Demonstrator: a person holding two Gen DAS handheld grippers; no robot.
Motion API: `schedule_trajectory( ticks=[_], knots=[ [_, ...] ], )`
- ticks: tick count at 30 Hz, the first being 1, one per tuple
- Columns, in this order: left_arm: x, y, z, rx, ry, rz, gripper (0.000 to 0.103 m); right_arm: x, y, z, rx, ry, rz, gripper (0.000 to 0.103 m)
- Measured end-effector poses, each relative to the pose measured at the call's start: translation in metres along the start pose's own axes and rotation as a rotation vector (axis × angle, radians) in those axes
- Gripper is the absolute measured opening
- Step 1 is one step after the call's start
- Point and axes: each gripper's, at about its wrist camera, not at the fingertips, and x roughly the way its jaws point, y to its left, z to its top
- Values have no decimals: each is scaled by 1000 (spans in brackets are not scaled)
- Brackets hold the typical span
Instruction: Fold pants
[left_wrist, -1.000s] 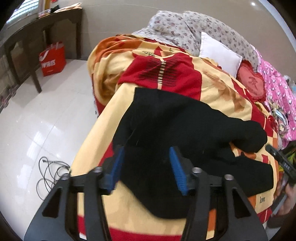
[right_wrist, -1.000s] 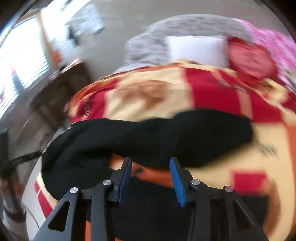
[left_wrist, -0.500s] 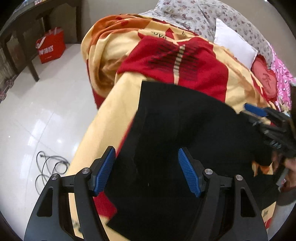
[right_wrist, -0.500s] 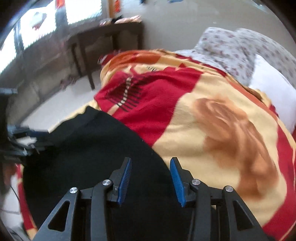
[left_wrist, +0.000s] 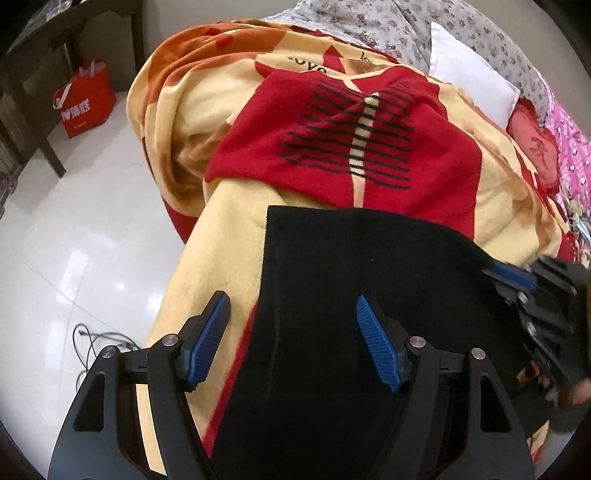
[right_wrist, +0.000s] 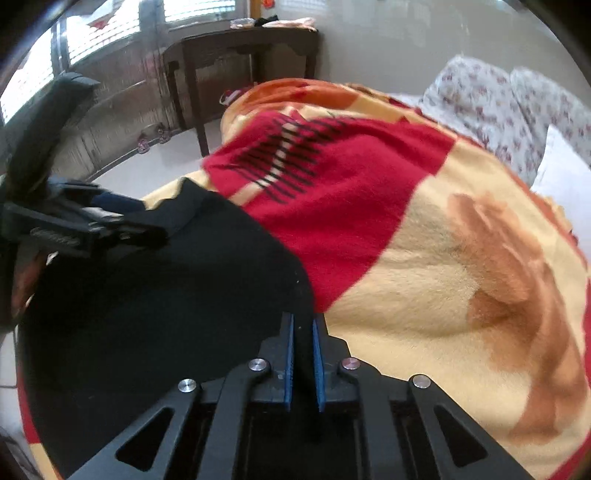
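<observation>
A: On the bed, across the red and yellow blanket (left_wrist: 229, 258), the black pants (left_wrist: 351, 295) lie spread; they sit toward the near edge, just below the red patch with the black stripes (left_wrist: 354, 140); the far edge reads as a straight, flat line in the left wrist view.

B: And the claws?

A: The right gripper (right_wrist: 303, 332) has its blue pads pinched together on a fold of the black cloth at the garment's right edge; the fabric runs up between them, so it has a firm hold. The left gripper (left_wrist: 291, 332) stands wide, its fingers (left_wrist: 207, 332) apart and pressing on nothing; it hangs just over the left edge of the pants, one pad above the blanket, the other above the cloth.

B: So how far along is it?

A: Hard to judge fully; the pants look laid out and perhaps doubled once, since only one broad dark panel shows; no leg ends or waistband can be told apart. By my reading, a fold is being set up rather than finished; the left side is not yet gripped, and the piece is far from a compact bundle.

B: What remains?

A: Likely taking the left edge, carrying both over, then smoothing.
</observation>
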Motion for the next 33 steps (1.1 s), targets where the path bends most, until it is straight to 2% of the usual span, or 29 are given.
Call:
schedule_trajectory(
  ticks=[6,10,13,16,20,22,25,26,27,28,30,33],
  knots=[
    [-65,23,-24,-66,-162,-36,71,-89,44,-18,4,-144,-1,8],
    [-109,50,-47,-130,-242,-35,71,-131,92,-50,-16,-182,49,8],
    [-131,64,-60,-170,-269,-32,71,-135,134,-78,-14,-163,152,4],
    [-146,65,-76,-169,-289,-11,71,-106,154,-99,56,-87,176,3],
    [-140,47,-90,-114,-253,-17,71,-71,143,-119,222,4,191,3],
    [-132,34,-97,-77,-224,-33,71,-80,135,-119,257,-22,187,4],
    [-121,20,-105,-47,-205,-33,71,-111,114,-125,327,-106,116,9],
    [-117,19,-108,-50,-196,-37,71,-119,107,-128,356,-123,95,18],
    [-113,17,-110,-55,-183,-47,71,-126,96,-134,402,-137,60,33],
    [-108,17,-113,-66,-165,-65,71,-129,89,-138,434,-140,36,41],
    [-101,14,-117,-78,-140,-97,71,-130,76,-145,486,-124,17,43],
    [-101,4,-126,-48,-137,-104,71,-129,62,-158,568,-128,63,43]
  ],
)
